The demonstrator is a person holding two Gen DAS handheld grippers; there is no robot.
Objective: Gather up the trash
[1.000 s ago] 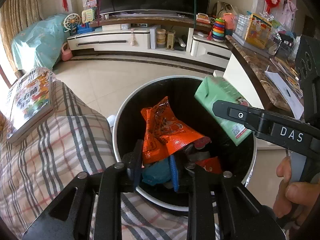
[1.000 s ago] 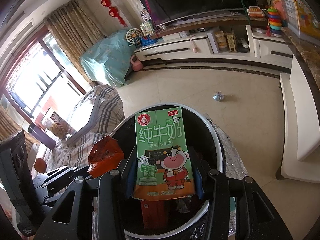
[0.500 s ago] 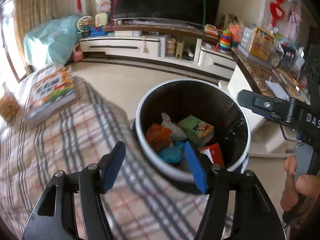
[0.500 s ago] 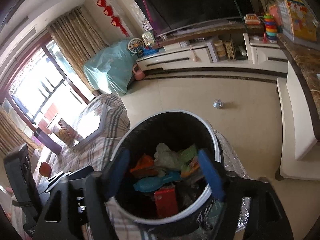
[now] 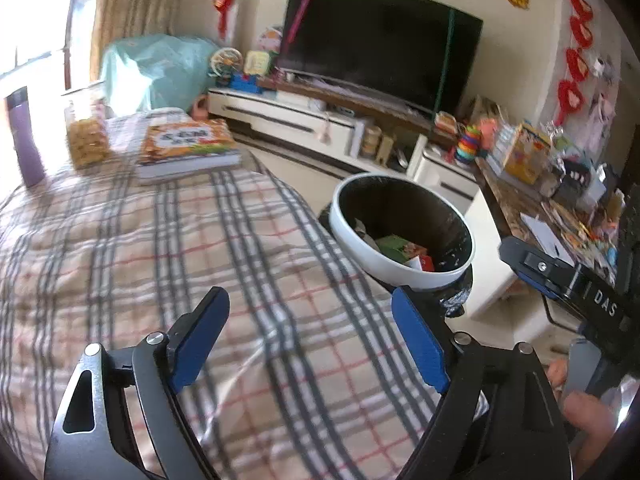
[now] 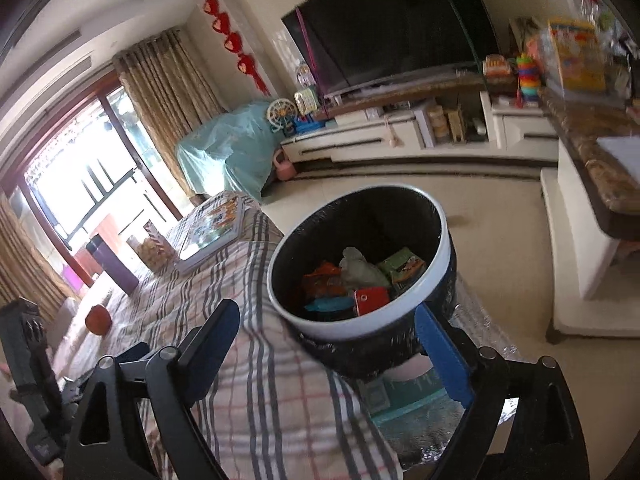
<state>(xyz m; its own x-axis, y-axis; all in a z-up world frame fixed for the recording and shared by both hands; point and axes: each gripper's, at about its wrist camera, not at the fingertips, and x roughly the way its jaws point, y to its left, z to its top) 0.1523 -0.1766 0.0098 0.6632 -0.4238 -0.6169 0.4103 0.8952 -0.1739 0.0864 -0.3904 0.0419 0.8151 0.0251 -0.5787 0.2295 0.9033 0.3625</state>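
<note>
A purple cup (image 5: 23, 136), a snack jar (image 5: 86, 132) and a book (image 5: 186, 146) are sitting on the plaid-covered table (image 5: 120, 248), where the left gripper (image 5: 310, 340) is now hovering, its jaws just opened wide with nothing between them; a second ago they were pinching an orange wrapper (image 6: 322, 278). That wrapper and the green milk carton (image 6: 402, 266) released by the right gripper (image 6: 340, 348), jaws likewise spread and empty, are now lying inside the trash bin (image 6: 432, 276).

Left tongs (image 5: 310, 338), just opened and empty, hang over the plaid cloth (image 5: 168, 248) beside the trash bin (image 5: 384, 268).
</note>
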